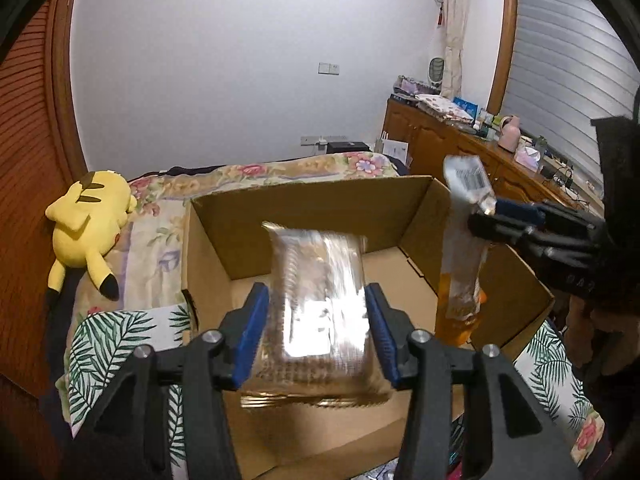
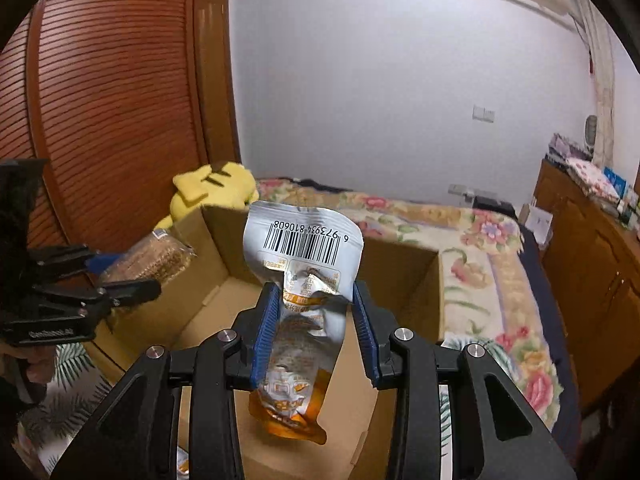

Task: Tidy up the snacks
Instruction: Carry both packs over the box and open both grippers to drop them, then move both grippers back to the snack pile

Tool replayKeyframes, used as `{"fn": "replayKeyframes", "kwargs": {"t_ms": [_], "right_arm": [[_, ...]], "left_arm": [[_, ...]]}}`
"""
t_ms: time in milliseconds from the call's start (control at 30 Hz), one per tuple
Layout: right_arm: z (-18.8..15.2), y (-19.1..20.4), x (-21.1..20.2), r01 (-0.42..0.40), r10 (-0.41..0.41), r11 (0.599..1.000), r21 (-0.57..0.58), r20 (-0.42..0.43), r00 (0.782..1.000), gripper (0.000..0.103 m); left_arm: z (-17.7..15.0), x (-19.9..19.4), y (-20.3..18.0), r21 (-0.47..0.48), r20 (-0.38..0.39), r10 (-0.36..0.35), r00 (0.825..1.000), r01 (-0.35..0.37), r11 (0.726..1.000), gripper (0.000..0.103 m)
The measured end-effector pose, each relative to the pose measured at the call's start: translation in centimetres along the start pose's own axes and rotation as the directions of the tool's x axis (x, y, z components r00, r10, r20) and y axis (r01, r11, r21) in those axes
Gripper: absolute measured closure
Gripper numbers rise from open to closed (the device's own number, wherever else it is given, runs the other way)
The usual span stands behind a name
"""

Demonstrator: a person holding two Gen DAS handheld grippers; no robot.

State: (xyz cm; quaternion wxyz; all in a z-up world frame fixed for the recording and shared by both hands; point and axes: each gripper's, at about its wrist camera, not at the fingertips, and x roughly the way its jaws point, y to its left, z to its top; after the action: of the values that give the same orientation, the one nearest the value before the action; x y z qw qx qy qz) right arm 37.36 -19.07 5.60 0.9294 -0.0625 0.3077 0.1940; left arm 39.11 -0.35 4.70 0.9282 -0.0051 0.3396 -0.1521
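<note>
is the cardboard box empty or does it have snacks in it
Empty as far as shown: the cardboard box floor is bare; both packets hang above it, held by the hand-held grippers.

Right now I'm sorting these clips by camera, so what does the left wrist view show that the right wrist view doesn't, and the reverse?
Only the left wrist view shows the clear packet face-on between the left gripper fingers, plus the window blinds.

Only the right wrist view shows the barcode on the orange-and-silver pouch, clamped in the right gripper.

Both show the open cardboard box on the floral bedspread, the yellow Pikachu plush, both snacks and the other gripper from the side.
</note>
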Motion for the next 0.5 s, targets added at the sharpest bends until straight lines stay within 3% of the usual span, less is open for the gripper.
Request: {"fn": "replayKeyframes", "kwargs": {"t_ms": [167, 500], "right_arm": [[-1.4, 0.3, 1.3, -0.003, 0.003, 1.0, -0.004, -0.053, 0.999, 0.065], [-2.6, 1.2, 0.3, -0.003, 0.002, 1.0, -0.014, -0.073, 0.997, 0.057]], "left_arm": [[-0.3, -0.7, -0.3, -0.001, 0.014, 0.0, 1.0, 0.0, 1.0, 0.043], [-2.6, -4.3, -0.8, 0.01, 0.047, -0.021, 0.999, 0.02, 1.0, 0.04]]}}
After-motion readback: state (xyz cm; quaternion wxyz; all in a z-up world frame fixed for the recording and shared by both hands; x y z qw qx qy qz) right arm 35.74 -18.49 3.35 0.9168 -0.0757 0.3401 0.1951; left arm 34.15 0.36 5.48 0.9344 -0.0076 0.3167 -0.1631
